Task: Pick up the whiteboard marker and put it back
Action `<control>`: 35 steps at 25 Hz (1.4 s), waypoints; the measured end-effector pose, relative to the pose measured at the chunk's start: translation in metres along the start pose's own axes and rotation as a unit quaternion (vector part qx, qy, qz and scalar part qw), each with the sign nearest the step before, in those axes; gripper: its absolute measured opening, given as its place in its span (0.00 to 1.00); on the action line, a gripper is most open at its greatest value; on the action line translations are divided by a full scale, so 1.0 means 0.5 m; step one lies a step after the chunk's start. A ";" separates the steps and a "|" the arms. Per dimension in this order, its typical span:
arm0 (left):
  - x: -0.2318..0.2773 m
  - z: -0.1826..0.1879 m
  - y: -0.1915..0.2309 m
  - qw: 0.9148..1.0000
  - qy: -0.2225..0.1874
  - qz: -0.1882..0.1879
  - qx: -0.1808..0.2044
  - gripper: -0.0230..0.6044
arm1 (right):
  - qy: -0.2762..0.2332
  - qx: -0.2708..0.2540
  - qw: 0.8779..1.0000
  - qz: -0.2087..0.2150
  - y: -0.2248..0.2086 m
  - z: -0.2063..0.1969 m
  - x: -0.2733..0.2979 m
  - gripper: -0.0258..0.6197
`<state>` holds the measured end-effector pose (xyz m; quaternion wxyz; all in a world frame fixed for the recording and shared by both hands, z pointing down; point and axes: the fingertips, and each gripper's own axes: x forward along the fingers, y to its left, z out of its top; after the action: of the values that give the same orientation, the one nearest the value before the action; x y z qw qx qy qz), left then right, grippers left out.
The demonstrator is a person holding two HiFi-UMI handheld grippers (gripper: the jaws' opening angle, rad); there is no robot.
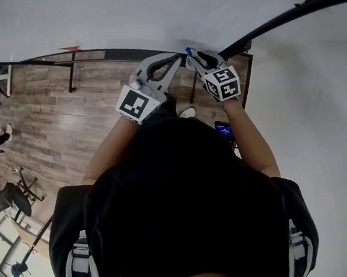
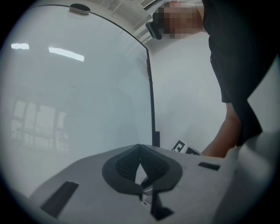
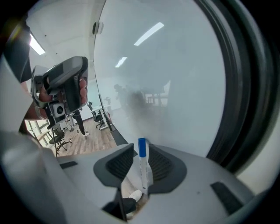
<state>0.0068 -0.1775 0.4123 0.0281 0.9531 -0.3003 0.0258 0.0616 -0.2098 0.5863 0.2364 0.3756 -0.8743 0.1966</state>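
One whiteboard marker [image 3: 143,162], blue cap up, stands between the right tongs [image 3: 141,148]. These gape wide. The marker leans along the right-hand pad and is clear of the other, so nothing clamps it. The left tongs [image 2: 140,153] are pinched together at the tips, empty, facing the whiteboard [image 2: 78,96].

Risk, as I judge it: I can't tell whether the marker's lower end rests on anything. If it doesn't, it drops to the wood floor [image 1: 70,132]. Pulling the right tongs back crookedly could also drag the marker along on that pad.

Count: one marker, two tongs, one whiteboard, and two tag cubes, the left cube [image 1: 135,103] and the right cube [image 1: 223,82].
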 end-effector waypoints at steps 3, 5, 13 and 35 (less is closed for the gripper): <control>-0.003 -0.002 -0.002 1.000 0.008 0.003 0.001 0.04 | -0.023 0.002 1.000 0.004 0.010 0.030 -0.025 0.20; -0.003 0.002 -0.006 1.000 0.003 0.001 0.002 0.04 | -0.039 0.001 0.999 0.010 0.020 0.054 -0.044 0.20; -0.007 0.006 -0.018 1.000 0.004 0.002 0.018 0.04 | -0.104 -0.020 0.994 0.036 0.079 0.160 -0.130 0.19; -0.014 -0.011 -0.076 1.000 0.002 0.004 0.002 0.04 | -0.253 -0.063 0.965 0.030 0.145 0.213 -0.275 0.04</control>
<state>0.0228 -0.1422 0.4157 0.0267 0.9519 -0.3041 0.0281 0.0622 -0.1411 0.4108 0.0249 0.3715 -0.9269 0.0469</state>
